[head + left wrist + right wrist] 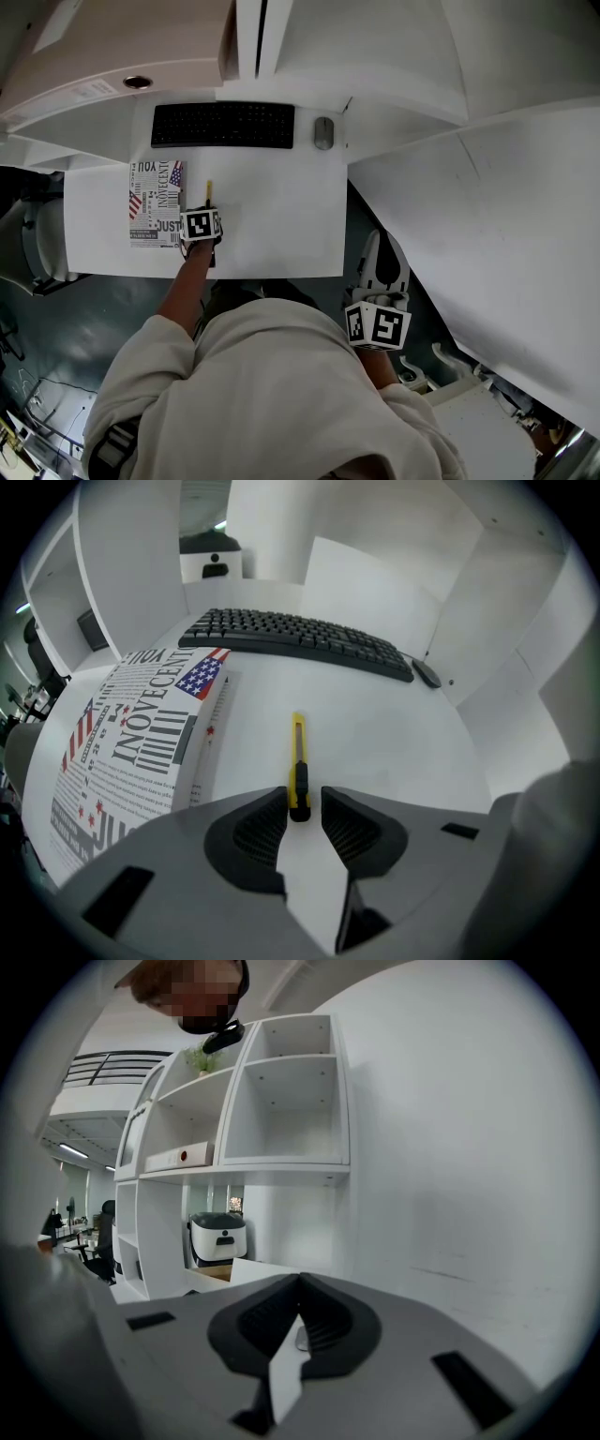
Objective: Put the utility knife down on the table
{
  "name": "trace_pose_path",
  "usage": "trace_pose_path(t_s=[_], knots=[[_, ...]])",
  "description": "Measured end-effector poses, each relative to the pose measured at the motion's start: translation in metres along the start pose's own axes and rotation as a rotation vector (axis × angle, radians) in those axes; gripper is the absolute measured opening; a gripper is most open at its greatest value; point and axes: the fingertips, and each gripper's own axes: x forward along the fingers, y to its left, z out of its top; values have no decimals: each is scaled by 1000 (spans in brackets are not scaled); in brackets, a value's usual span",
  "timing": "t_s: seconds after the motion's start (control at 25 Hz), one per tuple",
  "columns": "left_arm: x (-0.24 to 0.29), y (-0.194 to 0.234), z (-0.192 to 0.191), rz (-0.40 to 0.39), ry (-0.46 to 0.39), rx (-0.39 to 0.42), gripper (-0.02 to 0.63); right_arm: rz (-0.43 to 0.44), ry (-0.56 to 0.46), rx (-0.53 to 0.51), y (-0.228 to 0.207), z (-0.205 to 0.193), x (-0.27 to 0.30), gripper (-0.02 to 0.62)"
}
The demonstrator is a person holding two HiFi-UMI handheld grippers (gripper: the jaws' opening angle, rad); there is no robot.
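Note:
The yellow utility knife (298,761) lies flat on the white table (384,742), its blade end pointing toward the keyboard. My left gripper (304,803) points steeply down over the knife's black near end. Its jaws stand open on either side of that end, with a gap showing at the right pad. In the head view the knife's yellow tip (209,190) sticks out beyond the left gripper (206,214). My right gripper (382,242) hangs off the table's right edge, shut and holding nothing (300,1283).
A printed magazine (131,733) lies just left of the knife. A black keyboard (223,125) and a grey mouse (322,132) sit at the table's far edge. White shelves (244,1101) and a white wall stand ahead of the right gripper.

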Motion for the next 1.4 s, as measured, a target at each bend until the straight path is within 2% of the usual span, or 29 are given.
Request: trace_pose_path(t_s=[0.36, 0.68, 0.84, 1.12, 1.4], knots=[[-18, -3, 6, -19, -41, 23, 144, 12, -19, 0, 7, 6, -3, 3], [-66, -14, 31, -88, -206, 37, 138, 33, -57, 5, 20, 17, -8, 3], [-101, -15, 54, -111, -327, 53, 130, 44, -80, 4, 29, 25, -12, 3], [-189, -28, 102, -136, -624, 148, 101, 65, -124, 3, 43, 39, -20, 3], [-279, -39, 126, -106, -882, 247, 52, 81, -167, -2, 55, 52, -28, 3]])
